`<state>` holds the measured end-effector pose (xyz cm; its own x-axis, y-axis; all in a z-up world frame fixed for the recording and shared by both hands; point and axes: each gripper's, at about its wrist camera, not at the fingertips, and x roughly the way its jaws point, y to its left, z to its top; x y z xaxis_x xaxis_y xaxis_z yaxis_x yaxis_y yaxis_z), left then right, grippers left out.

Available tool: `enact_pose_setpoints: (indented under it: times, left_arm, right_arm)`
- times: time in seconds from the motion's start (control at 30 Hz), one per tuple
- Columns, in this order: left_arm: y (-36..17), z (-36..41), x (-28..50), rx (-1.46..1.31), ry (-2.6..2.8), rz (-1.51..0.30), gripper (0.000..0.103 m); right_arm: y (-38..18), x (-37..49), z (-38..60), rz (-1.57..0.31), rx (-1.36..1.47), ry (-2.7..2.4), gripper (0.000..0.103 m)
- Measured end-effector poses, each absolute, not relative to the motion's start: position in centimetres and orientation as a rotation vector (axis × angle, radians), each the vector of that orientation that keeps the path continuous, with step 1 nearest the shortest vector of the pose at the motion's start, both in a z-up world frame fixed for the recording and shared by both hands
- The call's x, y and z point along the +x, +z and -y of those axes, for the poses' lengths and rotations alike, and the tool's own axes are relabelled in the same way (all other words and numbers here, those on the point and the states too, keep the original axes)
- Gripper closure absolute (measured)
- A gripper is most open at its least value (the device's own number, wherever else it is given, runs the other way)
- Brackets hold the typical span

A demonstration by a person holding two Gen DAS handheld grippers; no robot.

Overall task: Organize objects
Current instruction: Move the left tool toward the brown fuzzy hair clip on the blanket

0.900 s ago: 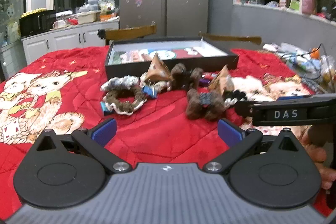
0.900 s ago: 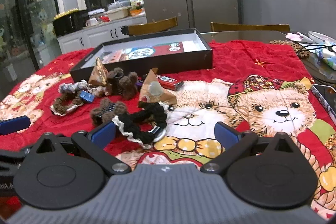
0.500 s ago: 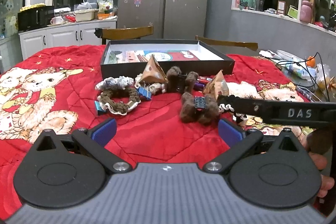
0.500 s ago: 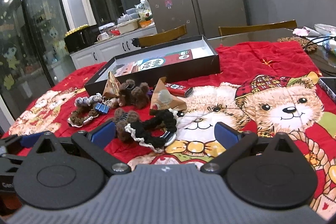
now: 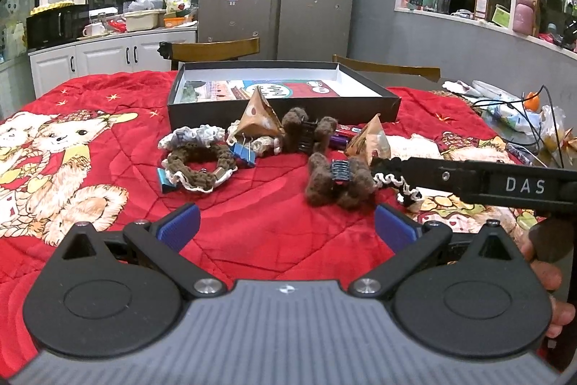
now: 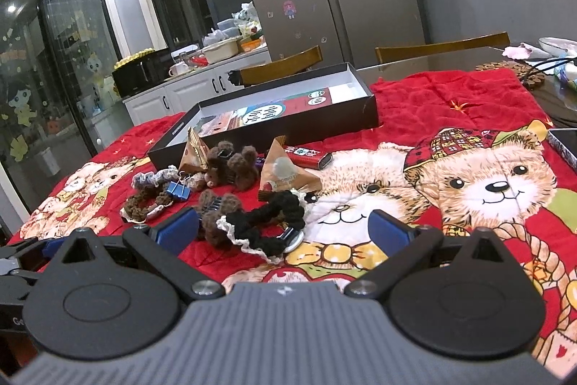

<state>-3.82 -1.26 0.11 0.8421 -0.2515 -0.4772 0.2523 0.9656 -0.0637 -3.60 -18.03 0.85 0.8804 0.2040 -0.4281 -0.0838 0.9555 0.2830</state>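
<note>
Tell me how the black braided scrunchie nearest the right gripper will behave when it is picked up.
The black scrunchie is a soft yarn loop with lace trim, so it will probably sag and flop. It looks light. Its fuzzy braid should grip well, though the small metal tag may dangle.

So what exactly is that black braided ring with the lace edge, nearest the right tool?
The black braided ring looks like a hair tie of thick black knitted or braided yarn, trimmed along one edge with cream lace, with a shiny metal clasp at its near end. It lies flat on the red bear blanket, its left end against a brown fuzzy hair clip, just below a triangular paper packet. Neither tool touches it.
</note>
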Motion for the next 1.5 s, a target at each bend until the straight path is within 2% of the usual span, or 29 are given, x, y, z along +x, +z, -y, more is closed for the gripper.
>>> enact_pose_setpoints:
  times: [1.5]
  left_arm:
    - [-0.2,2.7,-1.9,-0.020,-0.337,-0.545,0.000]
  right_arm:
    - [0.5,-3.5,18.4,-0.495,0.300,0.147,0.000]
